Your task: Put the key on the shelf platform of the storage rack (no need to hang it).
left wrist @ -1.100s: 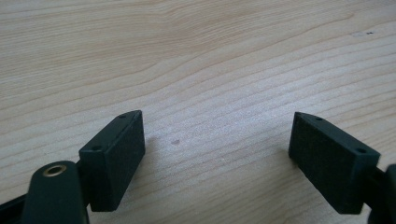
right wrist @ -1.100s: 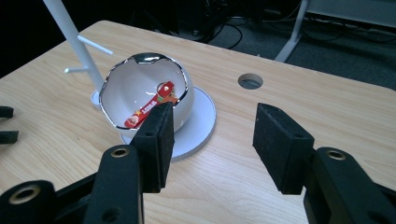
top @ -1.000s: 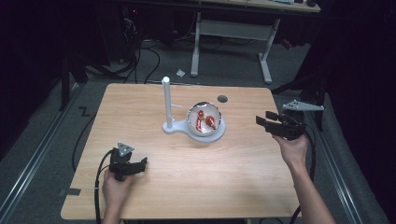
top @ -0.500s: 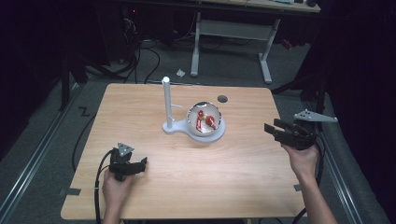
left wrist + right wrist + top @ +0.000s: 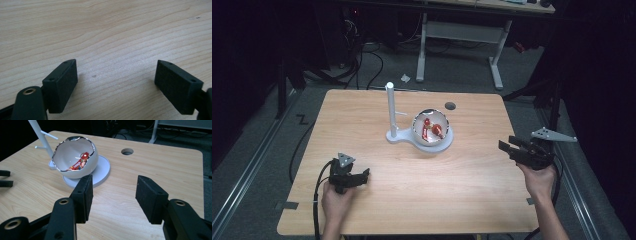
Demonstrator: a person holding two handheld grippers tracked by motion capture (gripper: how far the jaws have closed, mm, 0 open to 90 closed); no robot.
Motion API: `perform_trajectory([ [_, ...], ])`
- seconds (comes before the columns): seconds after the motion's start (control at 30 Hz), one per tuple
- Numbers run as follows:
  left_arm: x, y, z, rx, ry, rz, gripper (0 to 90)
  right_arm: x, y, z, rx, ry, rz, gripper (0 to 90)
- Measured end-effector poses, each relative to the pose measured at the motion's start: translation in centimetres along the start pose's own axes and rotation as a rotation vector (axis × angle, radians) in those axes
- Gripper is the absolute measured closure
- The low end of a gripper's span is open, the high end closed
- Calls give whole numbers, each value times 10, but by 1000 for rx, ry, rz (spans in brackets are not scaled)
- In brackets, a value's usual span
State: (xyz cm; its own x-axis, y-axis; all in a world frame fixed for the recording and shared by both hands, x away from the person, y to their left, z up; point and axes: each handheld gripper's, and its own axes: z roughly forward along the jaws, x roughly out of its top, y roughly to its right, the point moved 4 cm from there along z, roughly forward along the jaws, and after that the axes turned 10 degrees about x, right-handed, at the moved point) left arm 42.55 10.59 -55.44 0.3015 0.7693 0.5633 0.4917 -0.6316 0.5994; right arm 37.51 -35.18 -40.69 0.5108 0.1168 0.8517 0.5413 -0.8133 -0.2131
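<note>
Seen from above: a light wooden counter [image 5: 377,115] with rounded corners, dark floor and cables around it.

At lower left, the left gripper [image 5: 357,176] held in a hand [image 5: 334,200] near the counter's front edge, a grey three-cornered plate on top, a black cable trailing off the front. In its own view, fingers [image 5: 61,83] spread wide apart, holding nothing, only bare wood grain between them.

Near the counter's middle, a thin white post [image 5: 390,107] standing upright on a white base [image 5: 432,145], two short pegs jutting from its side. Just right of the post, on the round part of the same base, a white bowl [image 5: 432,127] shaped like a cracked eggshell, jagged silvery rim tilted open. Inside, something small and red [image 5: 435,130], possibly wrapped sweets, though too small to say for sure. Behind the bowl, a round hole [image 5: 450,105] in the counter.

At far right, the right gripper [image 5: 506,146] held in a hand [image 5: 539,180] at the counter's right edge, pointing left toward the bowl, well apart from it. In its own view, fingers [image 5: 83,195] parted wide, empty, the bowl [image 5: 75,157] beyond them.
</note>
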Motion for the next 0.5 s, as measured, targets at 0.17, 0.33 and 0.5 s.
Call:
perform_trajectory([
  [0.17,0,0,0,1,0,-1,190,-11,0,-2,2,2,19,481],
  [0.33,0,0,0,0,0,0,190,-17,-1,-1,2,5,27,482],
  [0.5,0,0,0,0,-1,0,190,-26,-3,3,15,0,39,482],
])
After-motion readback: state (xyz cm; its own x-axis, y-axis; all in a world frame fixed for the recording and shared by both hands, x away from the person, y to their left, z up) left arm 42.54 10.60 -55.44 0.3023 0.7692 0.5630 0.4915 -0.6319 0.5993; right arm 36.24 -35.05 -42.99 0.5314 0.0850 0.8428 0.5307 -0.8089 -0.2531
